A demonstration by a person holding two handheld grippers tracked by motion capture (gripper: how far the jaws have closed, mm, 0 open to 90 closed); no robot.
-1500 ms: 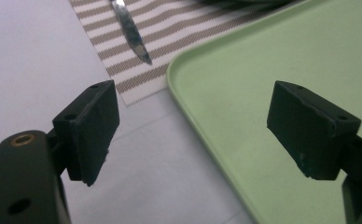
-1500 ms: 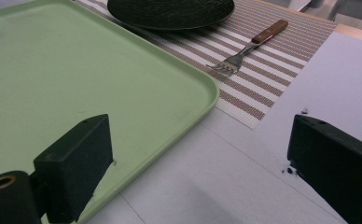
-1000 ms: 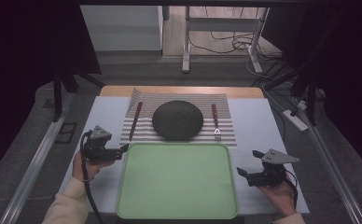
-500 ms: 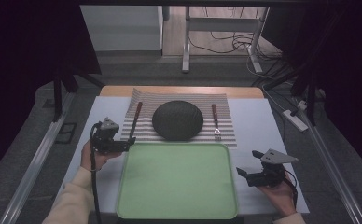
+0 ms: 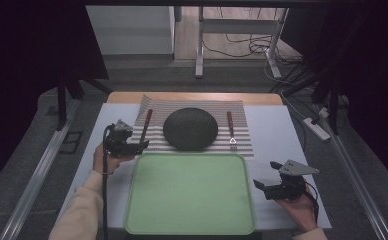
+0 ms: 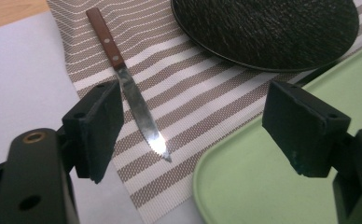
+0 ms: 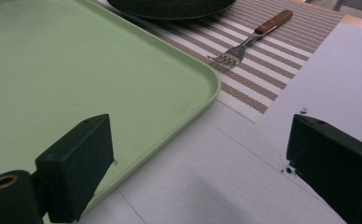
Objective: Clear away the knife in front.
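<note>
- Knife: lies flat on the striped mat, left of the dark plate, wooden handle toward the far edge of the bench, serrated tip toward the person.
- Left claw: hovers at the near left corner of the mat, jaws spread wide and empty. In the left gripper view the blade runs between the jaws but close to the left-hand one, with the tip just ahead of it.
- Long axis: the knife runs nearly along the claw's line of sight, slightly slanted, so the jaws stand on either side of the blade rather than at its ends. A closing grip would likely want the claw shifted toward the handle.
- Right claw: held low beside the near right corner of the green tray, jaws wide apart, nothing between them.
- Fork: lies on the mat right of the plate, tines toward the person, well ahead of the right claw.
- Nearness: the left hand is much closer to the knife; the right hand is closer to the fork.
- Tray: empty, between the two claws.
</note>
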